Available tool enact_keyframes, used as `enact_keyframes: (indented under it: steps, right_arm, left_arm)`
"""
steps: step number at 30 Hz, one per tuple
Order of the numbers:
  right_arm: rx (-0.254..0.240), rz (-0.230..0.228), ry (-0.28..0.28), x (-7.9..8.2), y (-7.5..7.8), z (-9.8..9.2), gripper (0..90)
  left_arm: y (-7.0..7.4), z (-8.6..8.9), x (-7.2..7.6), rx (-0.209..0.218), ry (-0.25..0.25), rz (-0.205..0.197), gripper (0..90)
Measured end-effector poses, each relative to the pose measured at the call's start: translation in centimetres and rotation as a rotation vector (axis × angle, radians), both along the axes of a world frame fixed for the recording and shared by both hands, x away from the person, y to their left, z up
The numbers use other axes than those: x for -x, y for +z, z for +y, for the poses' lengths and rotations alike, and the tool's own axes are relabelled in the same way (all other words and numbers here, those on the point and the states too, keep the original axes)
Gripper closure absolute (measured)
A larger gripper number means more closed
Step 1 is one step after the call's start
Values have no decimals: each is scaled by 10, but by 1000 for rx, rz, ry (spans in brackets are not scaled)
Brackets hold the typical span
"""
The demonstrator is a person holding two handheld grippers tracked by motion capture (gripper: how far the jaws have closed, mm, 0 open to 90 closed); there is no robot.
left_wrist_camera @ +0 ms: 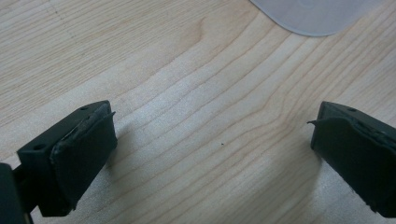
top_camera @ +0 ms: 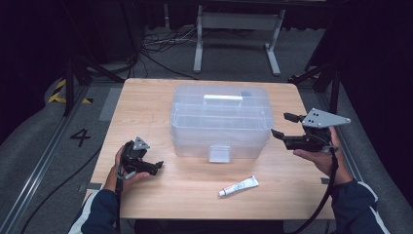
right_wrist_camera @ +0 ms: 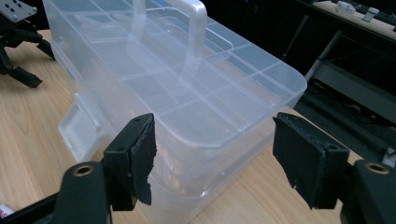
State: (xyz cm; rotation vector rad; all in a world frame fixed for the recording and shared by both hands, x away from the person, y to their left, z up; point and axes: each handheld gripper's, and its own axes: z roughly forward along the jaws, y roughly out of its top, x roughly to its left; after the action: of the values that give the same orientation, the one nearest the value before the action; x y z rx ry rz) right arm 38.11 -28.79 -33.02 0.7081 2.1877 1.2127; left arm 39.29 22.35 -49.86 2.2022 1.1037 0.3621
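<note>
High view: a clear plastic storage box sits mid-table with its lid closed, a small tube lying near its front. The left gripper rests low on the table; the right gripper hangs just beside the box's right end, apparently not touching it.

Left gripper view: jaws spread, nothing between them, bare wood below.

Right gripper view: jaws wide apart, unclenched, facing the box's end.
</note>
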Motion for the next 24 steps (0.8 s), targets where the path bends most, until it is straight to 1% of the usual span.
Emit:
enact_keyframes:
  steps: [2,5,10,12,14,16,19,20,21,22,24]
  right_arm:
    - [-2,7,5,-3,1,2,294]
    - [2,7,11,-5,3,5,293]
    - [13,5,12,-13,9,14,293]
    - [11,9,23,-16,11,18,292]
    - [29,2,25,-19,13,25,293]
    - [27,6,31,-22,14,29,293]
    - [28,14,42,-28,14,40,293]
    - [36,14,46,-29,13,44,293]
    - [36,14,46,-29,13,44,293]
    - [43,17,47,-32,13,49,297]
    - [48,22,49,-33,12,52,302]
  left_arm:
    - [0,0,0,2,1,1,4]
    - [0,0,0,0,1,1,3]
    - [0,0,0,0,1,2,3]
    - [0,0,0,0,1,1,3]
    - [0,0,0,0,1,1,3]
    - [0,0,0,0,1,2,3]
    - [0,0,0,0,1,1,3]
    - [0,0,0,0,1,1,3]
    - [0,0,0,0,1,1,3]
    - [0,0,0,-1,0,1,3]
    - [0,0,0,-1,0,-1,4]
